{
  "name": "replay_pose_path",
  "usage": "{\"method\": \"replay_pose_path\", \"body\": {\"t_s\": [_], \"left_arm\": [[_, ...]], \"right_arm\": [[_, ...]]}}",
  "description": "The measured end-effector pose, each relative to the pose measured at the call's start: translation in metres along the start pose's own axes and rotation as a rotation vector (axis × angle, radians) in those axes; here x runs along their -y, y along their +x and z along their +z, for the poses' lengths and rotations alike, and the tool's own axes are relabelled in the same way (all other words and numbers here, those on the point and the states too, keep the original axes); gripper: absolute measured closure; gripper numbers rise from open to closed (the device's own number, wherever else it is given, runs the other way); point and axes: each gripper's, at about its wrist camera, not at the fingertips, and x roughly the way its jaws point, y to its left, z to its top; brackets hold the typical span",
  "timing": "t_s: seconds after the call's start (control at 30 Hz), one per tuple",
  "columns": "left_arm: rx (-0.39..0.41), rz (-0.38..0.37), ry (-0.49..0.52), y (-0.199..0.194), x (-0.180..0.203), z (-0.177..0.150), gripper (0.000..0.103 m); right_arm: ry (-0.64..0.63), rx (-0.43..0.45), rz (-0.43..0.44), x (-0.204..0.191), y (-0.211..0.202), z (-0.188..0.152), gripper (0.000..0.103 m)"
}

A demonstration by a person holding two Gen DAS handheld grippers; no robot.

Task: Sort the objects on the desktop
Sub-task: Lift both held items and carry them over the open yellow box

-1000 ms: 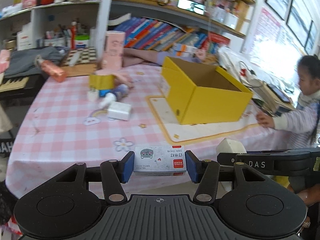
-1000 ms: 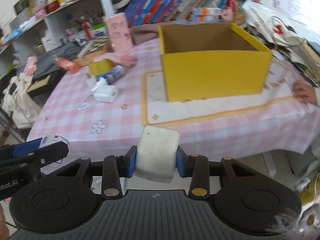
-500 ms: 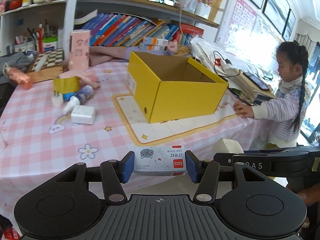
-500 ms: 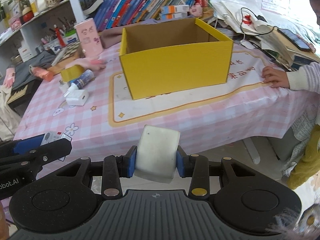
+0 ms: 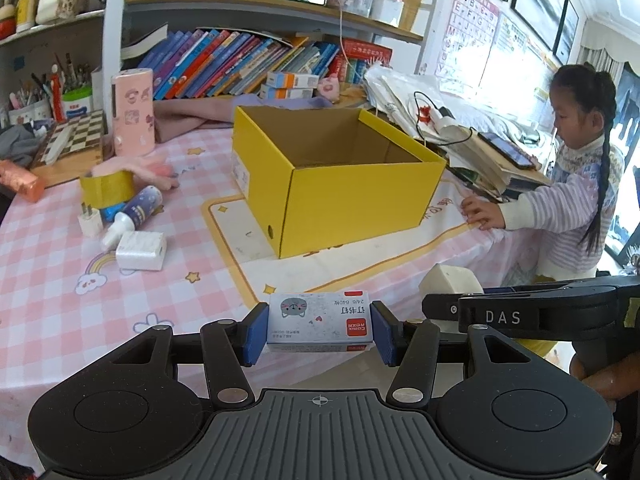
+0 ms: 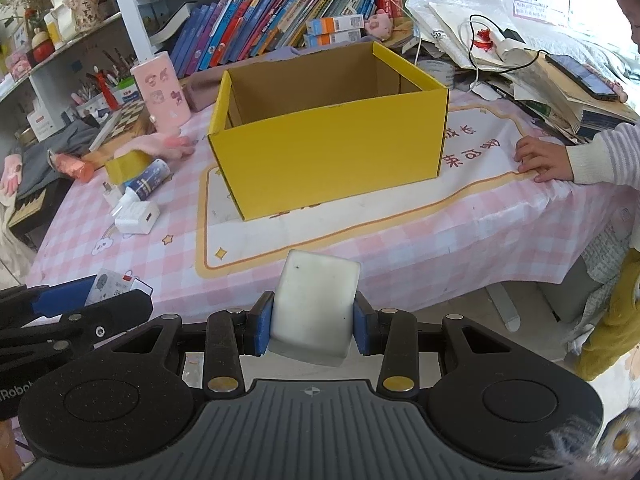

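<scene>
Left tool: clamped on a staple box, blue pads pressed flat to both short ends, label up, held level at bottom centre of the left view. Right tool: clamped on a white block, pads on its two sides, block tilted a little, bottom centre of the right view. Grip unchanged on either across the last second; no slip of either load between the pads.

Changed: the outlook, not the grasp. A second ago, yellow carton off to the right of the left view and partly cut off in the right view; now near centre in both, open top facing the cameras, brown inside bare as far as can be seen. Both tools swung sideways toward it, each visible at the edge of the other's view, close side by side, short of the surface edge.

Meaning, as a judgement: pick-up done for these two, carry under way, drop into the carton next. Needs a reach forward and over the near wall before release.

Left behind at mid-left of both views: tape roll, glue bottle, white charger, small plug. Still to sort.

At right edge, a child's hand resting on the mat just beside the carton: worth watching on the approach.
</scene>
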Motion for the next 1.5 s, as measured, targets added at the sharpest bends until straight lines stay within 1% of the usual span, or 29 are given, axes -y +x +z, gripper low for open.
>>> {"method": "replay_pose_path", "body": {"t_s": [0.3, 0.63, 0.93, 1.1, 1.27, 1.5], "left_arm": [[-0.012, 0.000, 0.024, 0.011, 0.012, 0.007, 0.050], [-0.016, -0.018, 0.046, 0.027, 0.027, 0.015, 0.050], [-0.025, -0.033, 0.063, 0.046, 0.039, 0.025, 0.050], [0.003, -0.046, 0.063, 0.053, 0.046, 0.041, 0.050], [0.047, -0.054, 0.063, 0.059, 0.056, 0.061, 0.050], [0.103, -0.024, 0.078, 0.066, 0.069, 0.090, 0.050]], "right_arm": [[0.025, 0.006, 0.001, 0.016, 0.005, 0.007, 0.067], [0.058, 0.016, -0.010, 0.038, 0.007, 0.012, 0.067], [0.051, 0.013, -0.014, 0.053, 0.014, 0.020, 0.067], [0.034, 0.030, -0.019, 0.063, 0.018, 0.029, 0.067], [-0.013, 0.078, -0.013, 0.069, 0.018, 0.043, 0.067], [-0.086, 0.129, 0.036, 0.077, 0.023, 0.075, 0.067]]}}
